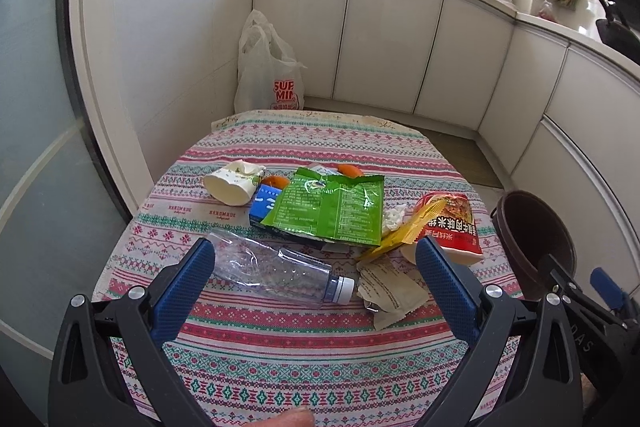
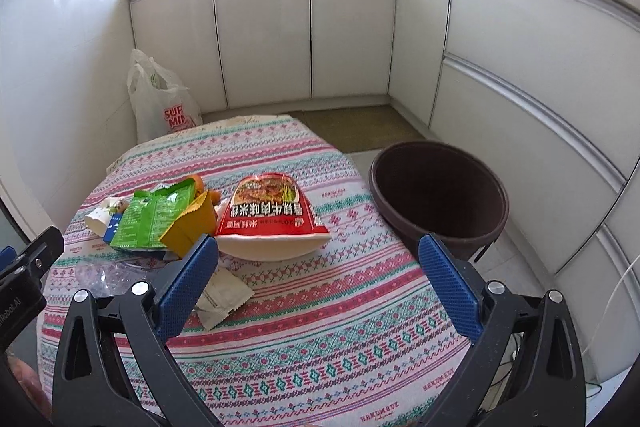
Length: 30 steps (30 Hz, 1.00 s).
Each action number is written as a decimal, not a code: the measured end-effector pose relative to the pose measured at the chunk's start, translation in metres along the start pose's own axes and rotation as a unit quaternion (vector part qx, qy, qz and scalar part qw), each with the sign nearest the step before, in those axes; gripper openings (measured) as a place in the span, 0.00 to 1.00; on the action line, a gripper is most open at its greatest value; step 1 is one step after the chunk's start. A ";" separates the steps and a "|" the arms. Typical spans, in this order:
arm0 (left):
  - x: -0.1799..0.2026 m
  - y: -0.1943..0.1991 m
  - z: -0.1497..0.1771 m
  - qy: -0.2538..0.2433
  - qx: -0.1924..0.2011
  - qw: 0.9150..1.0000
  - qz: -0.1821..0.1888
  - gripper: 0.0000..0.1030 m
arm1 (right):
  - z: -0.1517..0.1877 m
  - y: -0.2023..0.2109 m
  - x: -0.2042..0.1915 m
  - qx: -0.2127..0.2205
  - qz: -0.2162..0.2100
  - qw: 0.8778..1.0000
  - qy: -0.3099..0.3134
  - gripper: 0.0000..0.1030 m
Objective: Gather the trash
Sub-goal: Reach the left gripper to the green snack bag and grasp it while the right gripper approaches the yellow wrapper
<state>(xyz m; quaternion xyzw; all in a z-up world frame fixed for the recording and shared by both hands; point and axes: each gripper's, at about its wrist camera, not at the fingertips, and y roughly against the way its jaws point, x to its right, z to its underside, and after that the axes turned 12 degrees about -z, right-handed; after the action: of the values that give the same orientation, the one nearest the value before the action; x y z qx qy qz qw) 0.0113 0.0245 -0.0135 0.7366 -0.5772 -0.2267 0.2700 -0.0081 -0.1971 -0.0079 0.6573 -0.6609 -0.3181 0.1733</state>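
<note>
Trash lies on a table with a patterned cloth (image 1: 280,343): a clear plastic bottle (image 1: 276,273), a green snack bag (image 1: 332,209), a red noodle bowl (image 2: 272,223), a yellow wrapper (image 2: 190,225), a crushed paper cup (image 1: 234,183), a blue box (image 1: 266,205) and beige sachets (image 1: 390,289). My left gripper (image 1: 314,263) is open and empty, above the bottle and sachets. My right gripper (image 2: 318,255) is open and empty, just in front of the red bowl. A dark brown bin (image 2: 438,195) stands beside the table on the right.
White cabinets (image 2: 352,27) curve around the back and right. A white plastic shopping bag (image 1: 266,67) stands on the floor behind the table. Orange fruit pieces (image 1: 350,169) lie behind the green bag. The right gripper's body (image 1: 580,291) shows at the left view's right edge.
</note>
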 end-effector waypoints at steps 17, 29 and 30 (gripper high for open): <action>-0.029 -0.058 0.006 -0.001 -0.154 0.988 0.025 0.95 | 0.011 -0.039 0.021 -0.134 -0.057 0.986 -0.079 0.93; -0.038 -0.066 -0.062 0.069 -0.176 0.971 0.142 0.95 | -0.084 0.007 0.020 -0.031 -0.099 0.990 -0.092 0.93; -0.044 -0.072 -0.060 0.091 -0.187 0.966 0.154 0.95 | -0.089 0.006 0.022 -0.025 -0.100 0.990 -0.094 0.93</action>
<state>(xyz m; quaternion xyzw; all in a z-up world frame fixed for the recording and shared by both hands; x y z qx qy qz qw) 0.0926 0.0886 -0.0150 0.5925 -0.6040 -0.2182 0.4863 0.0427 -0.2358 0.0574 0.6829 -0.5967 -0.4109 0.0939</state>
